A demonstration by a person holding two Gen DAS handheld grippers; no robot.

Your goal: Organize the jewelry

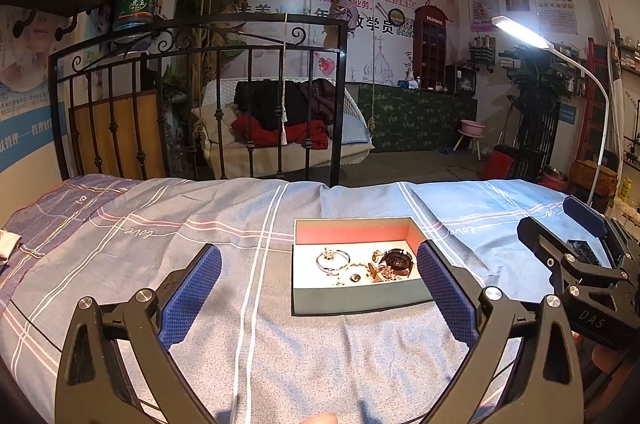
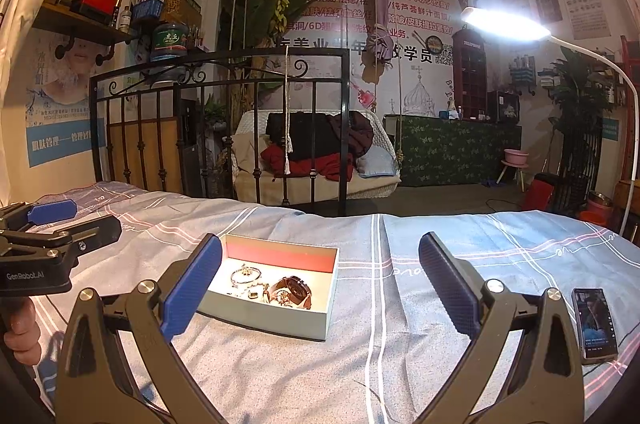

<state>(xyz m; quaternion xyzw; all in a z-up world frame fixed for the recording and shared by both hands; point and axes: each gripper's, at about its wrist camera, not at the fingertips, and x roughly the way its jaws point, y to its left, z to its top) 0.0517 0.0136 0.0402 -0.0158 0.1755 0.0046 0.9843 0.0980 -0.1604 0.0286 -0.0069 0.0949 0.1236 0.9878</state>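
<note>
We hold both tools, left tool [image 1: 318, 296] and right tool [image 2: 320, 288], apart and empty near the box [image 2: 264, 316]; jewelry [image 2: 276, 288] seems gathered, next we check

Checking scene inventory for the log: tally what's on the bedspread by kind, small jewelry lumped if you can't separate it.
Boxes: 1, open box
Watches: 1, watch in the box
Bangles: 1, bangle in the box
Small jewelry pieces: too small to count, lumped as 1
Phones: 1, phone
Total: 5
</note>
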